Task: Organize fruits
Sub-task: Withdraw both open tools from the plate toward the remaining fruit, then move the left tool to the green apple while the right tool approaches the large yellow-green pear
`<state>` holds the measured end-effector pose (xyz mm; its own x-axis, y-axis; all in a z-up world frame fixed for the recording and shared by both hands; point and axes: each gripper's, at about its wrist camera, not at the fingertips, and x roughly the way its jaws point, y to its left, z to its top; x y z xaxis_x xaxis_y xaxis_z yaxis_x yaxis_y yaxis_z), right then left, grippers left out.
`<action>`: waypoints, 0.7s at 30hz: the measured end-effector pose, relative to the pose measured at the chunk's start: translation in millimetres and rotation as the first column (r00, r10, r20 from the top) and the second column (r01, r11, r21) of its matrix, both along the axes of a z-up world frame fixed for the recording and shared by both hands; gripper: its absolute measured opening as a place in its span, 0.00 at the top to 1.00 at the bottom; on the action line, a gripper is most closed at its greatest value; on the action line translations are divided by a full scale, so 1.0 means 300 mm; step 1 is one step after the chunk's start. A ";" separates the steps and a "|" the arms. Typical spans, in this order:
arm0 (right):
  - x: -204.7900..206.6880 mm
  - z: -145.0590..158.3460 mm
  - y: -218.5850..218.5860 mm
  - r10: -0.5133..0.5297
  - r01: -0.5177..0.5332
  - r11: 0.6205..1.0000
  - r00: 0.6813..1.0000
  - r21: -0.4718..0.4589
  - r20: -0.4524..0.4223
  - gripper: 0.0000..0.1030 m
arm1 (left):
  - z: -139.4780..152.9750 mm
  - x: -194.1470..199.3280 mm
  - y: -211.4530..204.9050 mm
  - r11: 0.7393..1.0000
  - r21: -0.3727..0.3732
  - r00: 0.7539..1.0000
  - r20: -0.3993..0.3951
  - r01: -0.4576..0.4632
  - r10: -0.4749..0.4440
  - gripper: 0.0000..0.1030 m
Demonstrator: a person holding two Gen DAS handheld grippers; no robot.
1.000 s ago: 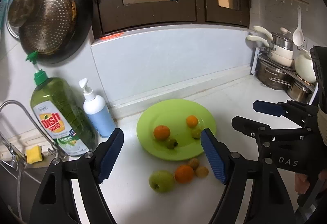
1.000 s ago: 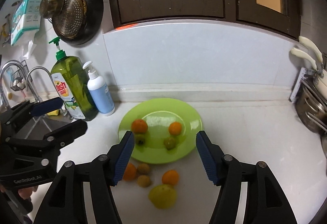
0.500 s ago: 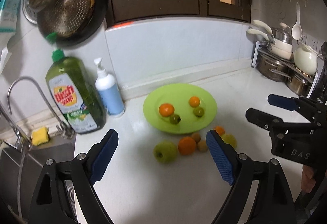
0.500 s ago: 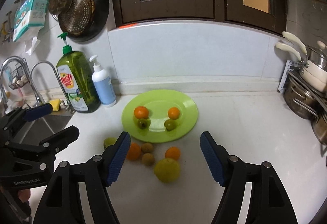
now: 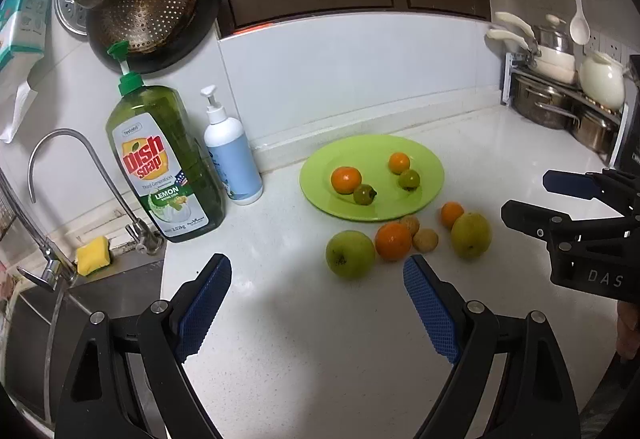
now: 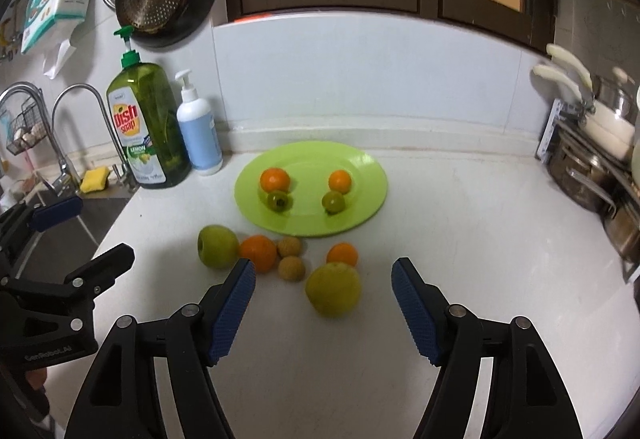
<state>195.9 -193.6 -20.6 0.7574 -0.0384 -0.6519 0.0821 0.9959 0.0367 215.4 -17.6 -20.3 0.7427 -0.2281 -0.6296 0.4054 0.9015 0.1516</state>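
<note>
A lime-green plate (image 5: pixel 376 151) (image 6: pixel 312 159) on the white counter holds two oranges and two small green fruits. In front of it lie a green apple (image 5: pixel 350 254) (image 6: pixel 218 246), an orange (image 5: pixel 393 241) (image 6: pixel 259 253), two small brown fruits (image 5: pixel 425 240) (image 6: pixel 292 267), a small orange (image 5: pixel 452 214) (image 6: pixel 342 254) and a yellow-green fruit (image 5: pixel 471 235) (image 6: pixel 333 289). My left gripper (image 5: pixel 316 271) (image 6: pixel 102 229) stands open short of the apple, holding nothing. My right gripper (image 6: pixel 323 271) (image 5: pixel 560 199) is open, with the yellow-green fruit showing between its fingers, untouched.
A green dish soap bottle (image 5: pixel 164 159) and a white pump bottle (image 5: pixel 232 159) stand left of the plate. A sink with tap (image 5: pixel 60 175) and yellow sponge (image 5: pixel 93 255) lies at the far left. Pots on a rack (image 6: pixel 592 167) line the right. Pans hang on the wall.
Both grippers have drawn back from the plate, so all the loose fruits in front of it now show. Both pairs of jaws stand wider than a second ago.
</note>
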 end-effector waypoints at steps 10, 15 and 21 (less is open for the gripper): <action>0.046 -0.108 -0.011 -0.011 0.013 1.000 0.996 0.020 -0.087 0.31 | -0.108 0.061 -0.031 0.998 0.039 0.998 -0.045 0.043 -0.042 0.14; 0.087 -0.160 -0.027 -0.016 0.021 0.999 0.991 0.034 -0.133 0.31 | -0.165 0.114 -0.048 0.996 0.055 0.995 -0.076 0.076 -0.072 0.15; 0.134 -0.214 -0.034 -0.014 0.023 0.998 0.985 0.051 -0.171 0.31 | -0.210 0.166 -0.073 0.990 0.078 0.991 -0.078 0.118 -0.112 0.16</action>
